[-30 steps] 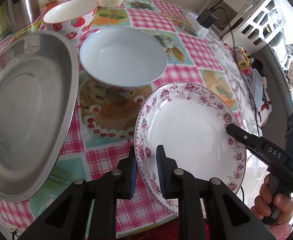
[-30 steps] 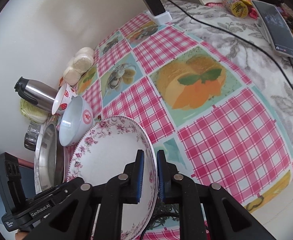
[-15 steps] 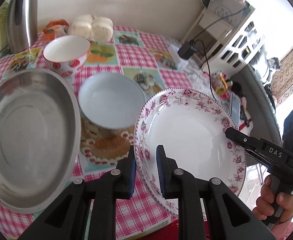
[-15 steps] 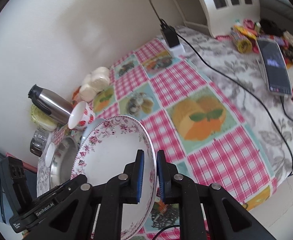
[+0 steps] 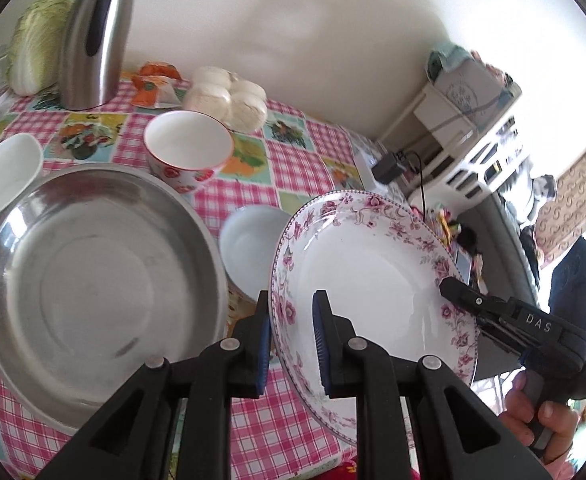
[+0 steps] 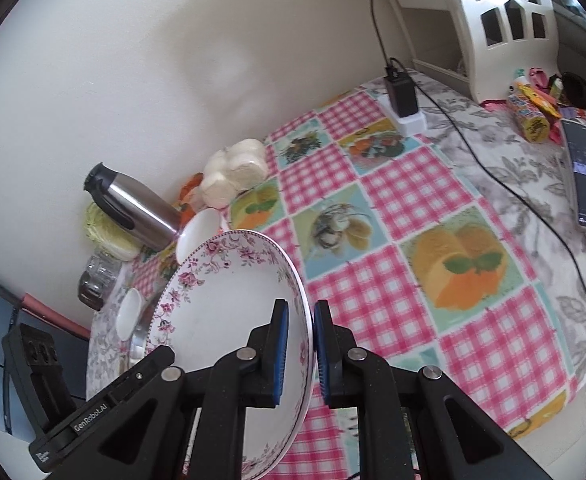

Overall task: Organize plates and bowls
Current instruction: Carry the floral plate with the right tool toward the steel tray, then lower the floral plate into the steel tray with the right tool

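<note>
The left gripper [image 5: 291, 334] is clamped on the near-left rim of the floral plate [image 5: 367, 276], one blue pad under the rim and one inside the well. The right gripper [image 6: 300, 346] is clamped on the opposite rim, its fingers straddling the plate's edge; from the left wrist it shows at 4 o'clock, held in a hand [image 5: 541, 412]. The plate is held between the two, tilted and clear of the checked tablecloth [image 6: 397, 304]. On the left wrist view a steel basin [image 5: 97, 284] sits at 9 o'clock, with a plain white bowl [image 5: 249, 248] just beside it and partly behind the plate. A strawberry bowl [image 5: 187, 152] stands at 11 o'clock, a small white dish [image 5: 5, 174] at 10 o'clock. Along the wall stand a steel flask [image 5: 93, 36], a cabbage [image 5: 39, 44] and a bag of buns [image 5: 229, 98].
</note>
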